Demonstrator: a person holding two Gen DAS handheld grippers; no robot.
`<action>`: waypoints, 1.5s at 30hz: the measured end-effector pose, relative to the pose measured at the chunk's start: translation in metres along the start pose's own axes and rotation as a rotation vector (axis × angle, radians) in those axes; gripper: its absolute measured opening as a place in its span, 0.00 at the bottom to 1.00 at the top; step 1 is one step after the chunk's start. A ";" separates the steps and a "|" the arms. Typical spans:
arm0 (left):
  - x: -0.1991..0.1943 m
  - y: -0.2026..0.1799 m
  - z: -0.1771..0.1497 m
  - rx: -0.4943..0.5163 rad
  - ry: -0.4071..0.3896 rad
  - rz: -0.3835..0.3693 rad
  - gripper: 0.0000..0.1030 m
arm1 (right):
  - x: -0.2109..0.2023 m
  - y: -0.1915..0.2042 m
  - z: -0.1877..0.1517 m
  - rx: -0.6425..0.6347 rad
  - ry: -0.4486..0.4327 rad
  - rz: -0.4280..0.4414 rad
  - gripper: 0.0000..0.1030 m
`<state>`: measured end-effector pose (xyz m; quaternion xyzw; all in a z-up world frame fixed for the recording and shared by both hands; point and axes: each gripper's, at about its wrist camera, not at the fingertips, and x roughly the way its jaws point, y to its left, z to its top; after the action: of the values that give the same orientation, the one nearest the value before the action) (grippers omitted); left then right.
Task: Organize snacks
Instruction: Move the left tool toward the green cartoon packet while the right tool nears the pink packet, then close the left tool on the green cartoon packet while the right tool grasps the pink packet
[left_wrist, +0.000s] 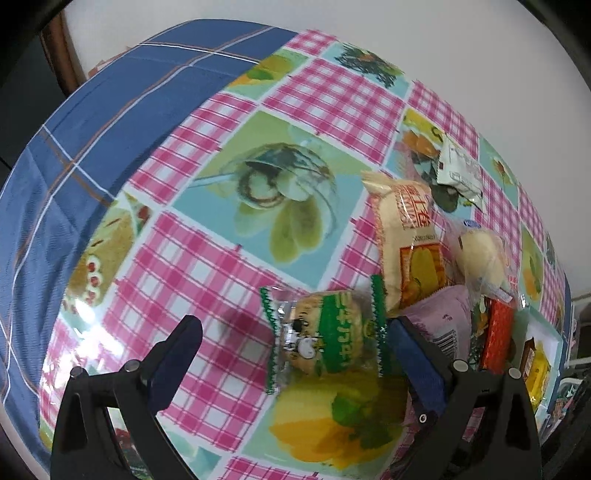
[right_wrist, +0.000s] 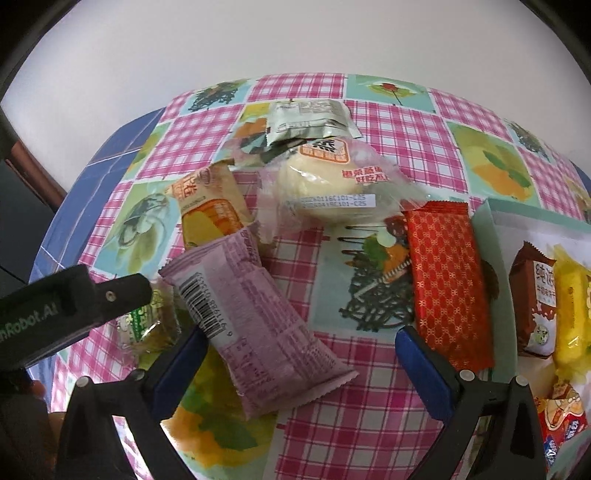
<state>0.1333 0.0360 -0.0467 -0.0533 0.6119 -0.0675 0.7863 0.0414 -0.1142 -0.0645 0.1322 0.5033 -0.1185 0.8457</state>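
With jaws spread wide, the left gripper (left_wrist: 291, 354) straddles the green-wrapped snack (left_wrist: 325, 339) mid-bench, seemingly about to close; the right gripper (right_wrist: 301, 354) waits open over the pink packet (right_wrist: 255, 321).

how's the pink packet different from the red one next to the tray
The pink packet is pale, lies barcode side up and slants diagonally between the right gripper's open fingers. The red packet is bright, with a small repeating pattern and no barcode showing, and lies beside the tray. Both are sealed, oblong wrappers lying on the checked tablecloth.
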 end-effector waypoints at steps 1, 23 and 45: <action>0.003 -0.002 0.000 0.005 0.004 -0.001 0.98 | -0.001 0.000 0.000 -0.003 -0.002 0.001 0.99; 0.014 -0.013 -0.003 0.020 0.027 -0.018 0.83 | -0.003 0.017 -0.005 -0.085 0.004 0.048 0.46; -0.005 -0.031 -0.013 0.082 0.027 -0.013 0.56 | -0.036 -0.001 -0.025 -0.014 0.034 0.067 0.40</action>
<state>0.1180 0.0065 -0.0403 -0.0241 0.6190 -0.0984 0.7789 0.0043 -0.1046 -0.0444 0.1450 0.5136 -0.0843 0.8415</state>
